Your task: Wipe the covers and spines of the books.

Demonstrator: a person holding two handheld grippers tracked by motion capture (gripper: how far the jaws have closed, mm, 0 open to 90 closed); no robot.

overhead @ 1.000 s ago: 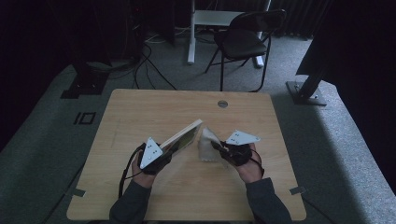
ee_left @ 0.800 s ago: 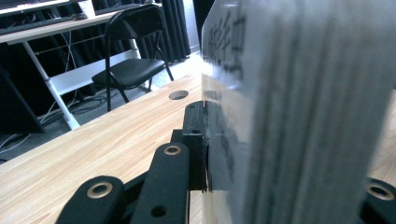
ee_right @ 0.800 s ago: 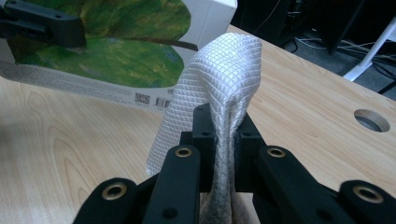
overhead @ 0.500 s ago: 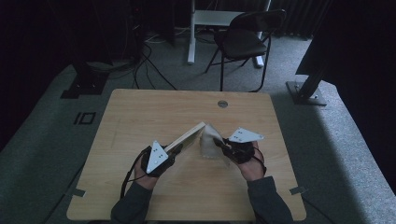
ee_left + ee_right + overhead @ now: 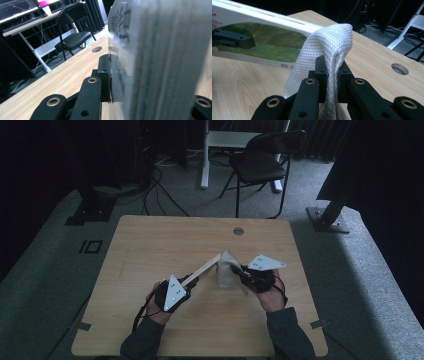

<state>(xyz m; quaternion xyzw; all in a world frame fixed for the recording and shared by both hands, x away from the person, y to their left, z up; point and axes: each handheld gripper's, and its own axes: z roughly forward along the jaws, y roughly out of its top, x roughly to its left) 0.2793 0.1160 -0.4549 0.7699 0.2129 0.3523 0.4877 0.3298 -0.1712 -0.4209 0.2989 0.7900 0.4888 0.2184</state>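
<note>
Work in hand: wiping a book (image 5: pixel 204 269) with a white cloth (image 5: pixel 227 270).
Left tongs (image 5: pixel 192 281): pinching the near end of the book, holding it tilted above the bench (image 5: pixel 150 240); in the left gripper view its page edges (image 5: pixel 160 60) loom just beside the pad.
Right tongs (image 5: pixel 331 72): pressed together on a gathered fold of the waffle-weave cloth (image 5: pixel 324 45).
Where the cloth sits: draped over the book's far end (image 5: pixel 312 27), touching its edge and cover.
Progress: contact is made at one end; judging by this, the length toward the left tongs looks not yet wiped.
Left to do: draw the cloth along, then set both down.
</note>
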